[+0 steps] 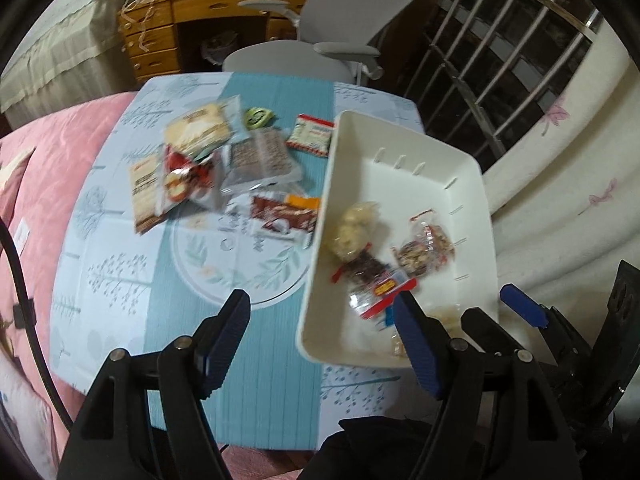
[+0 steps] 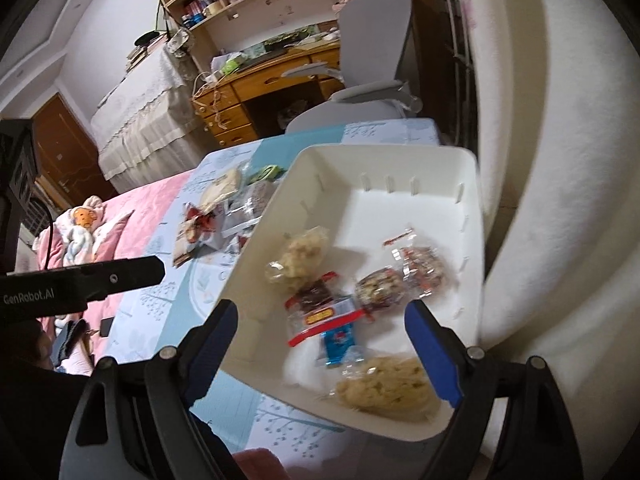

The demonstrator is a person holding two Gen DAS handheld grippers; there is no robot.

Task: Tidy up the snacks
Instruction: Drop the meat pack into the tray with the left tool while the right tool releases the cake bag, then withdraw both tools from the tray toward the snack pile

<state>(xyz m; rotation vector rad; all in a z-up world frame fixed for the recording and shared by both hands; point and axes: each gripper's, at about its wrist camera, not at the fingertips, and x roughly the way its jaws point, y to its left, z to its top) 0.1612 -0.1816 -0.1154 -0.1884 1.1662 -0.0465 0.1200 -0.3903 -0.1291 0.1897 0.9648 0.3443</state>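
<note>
1. Black fingers with blue pads fill the bottom of the left wrist view; the left gripper is spread wide with nothing between its pads, hanging over the table's near edge
2. Right gripper is also spread wide, its pads on either side of the tray's near end, holding nothing
3. White tray sits at the table's right side, rectangular with rounded corners and small slots along its walls; its right part reaches past the table edge toward a pale curtain
4. Inside the tray lie clear-wrapped snacks: a pale crumbly one nearest, a blue-and-red packet, a dark bar with a red and yellow label, two nut-coloured rounds, and a pale lump furthest
5. Table wears a blue and white cloth printed with trees
6. Beyond the tray's left wall, a loose pile of packets covers the cloth: brown, red, cream and grey ones overlapping, a brown packet just beside the tray, a red-edged one and a small green one further back
7. Grey chair and wooden desk stand behind the table
</note>
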